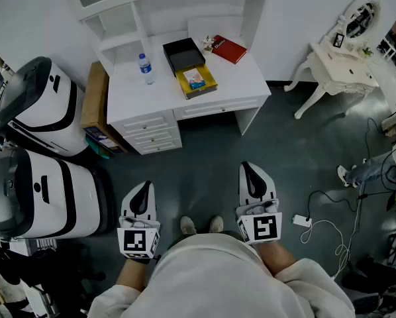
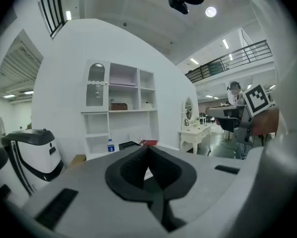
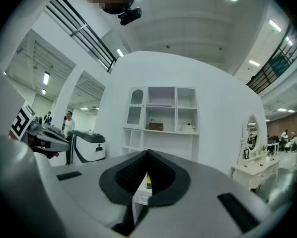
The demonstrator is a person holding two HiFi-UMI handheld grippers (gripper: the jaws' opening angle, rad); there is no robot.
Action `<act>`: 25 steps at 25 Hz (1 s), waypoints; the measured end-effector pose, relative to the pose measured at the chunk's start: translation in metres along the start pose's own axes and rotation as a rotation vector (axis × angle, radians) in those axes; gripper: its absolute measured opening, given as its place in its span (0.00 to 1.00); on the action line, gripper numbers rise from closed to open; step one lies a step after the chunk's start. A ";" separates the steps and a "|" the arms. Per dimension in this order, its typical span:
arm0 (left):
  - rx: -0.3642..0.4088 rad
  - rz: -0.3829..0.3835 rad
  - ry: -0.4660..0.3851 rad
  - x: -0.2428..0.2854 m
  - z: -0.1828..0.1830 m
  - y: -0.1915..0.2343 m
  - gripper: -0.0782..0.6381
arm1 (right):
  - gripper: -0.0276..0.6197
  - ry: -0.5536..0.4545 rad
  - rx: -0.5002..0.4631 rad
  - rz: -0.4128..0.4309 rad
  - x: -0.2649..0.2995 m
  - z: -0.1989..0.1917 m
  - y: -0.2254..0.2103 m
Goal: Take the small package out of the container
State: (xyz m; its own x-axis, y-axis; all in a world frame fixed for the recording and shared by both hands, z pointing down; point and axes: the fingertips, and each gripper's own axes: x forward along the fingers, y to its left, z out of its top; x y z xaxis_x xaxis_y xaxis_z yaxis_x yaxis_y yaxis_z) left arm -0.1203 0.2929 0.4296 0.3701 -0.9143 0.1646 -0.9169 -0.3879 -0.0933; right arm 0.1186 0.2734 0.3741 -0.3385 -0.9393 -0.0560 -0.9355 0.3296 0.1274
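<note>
Closest in, the grey left gripper (image 1: 144, 189) and the grey right gripper (image 1: 249, 171) are held low in front of the person's body. Each has its black-padded jaws closed tip to tip with nothing between them. Both point forward over the dark floor toward the white desk with drawers (image 1: 244, 78), which stands well apart from the jaws. On the desk top, roughly midway between the two jaw lines, sits the open yellow rectangular container (image 1: 201, 92). The small blue-and-white package (image 1: 195, 78) lies flat inside it, not yet touched. It is ahead and to the right of the left jaws, and ahead and to the left of the right jaws. The right gripper sits a little further forward, so it looks the nearer, and in the right gripper view a sliver of yellow shows through the slit of its closed jaws. The package's long side seems to run away from the jaws rather than across them, though it is small here. Either pair would have to open before taking it. Just beyond the container lies an open black box (image 1: 183, 55), with a clear plastic water bottle (image 1: 145, 68) to its left and a red book (image 1: 229, 49) to its right.
</note>
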 end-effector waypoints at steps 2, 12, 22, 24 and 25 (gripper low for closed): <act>0.000 -0.001 -0.001 0.002 0.002 -0.002 0.12 | 0.08 0.003 0.001 0.000 0.000 0.000 -0.003; 0.003 -0.004 0.001 0.005 0.006 -0.009 0.12 | 0.08 0.005 0.003 0.002 -0.004 0.000 -0.011; -0.005 0.011 0.014 0.001 0.001 -0.008 0.12 | 0.08 0.010 0.017 0.033 -0.005 -0.003 -0.010; -0.004 0.011 0.016 0.001 0.001 -0.007 0.12 | 0.09 -0.025 0.025 0.047 -0.003 0.003 -0.009; -0.003 0.011 0.016 0.001 0.001 -0.008 0.12 | 0.24 -0.036 0.031 0.063 -0.002 0.005 -0.007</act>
State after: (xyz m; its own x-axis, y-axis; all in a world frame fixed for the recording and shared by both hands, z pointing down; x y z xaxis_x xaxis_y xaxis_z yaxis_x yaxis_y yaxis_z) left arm -0.1127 0.2943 0.4291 0.3574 -0.9166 0.1794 -0.9214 -0.3774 -0.0926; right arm 0.1254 0.2730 0.3685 -0.4000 -0.9127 -0.0840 -0.9146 0.3915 0.1011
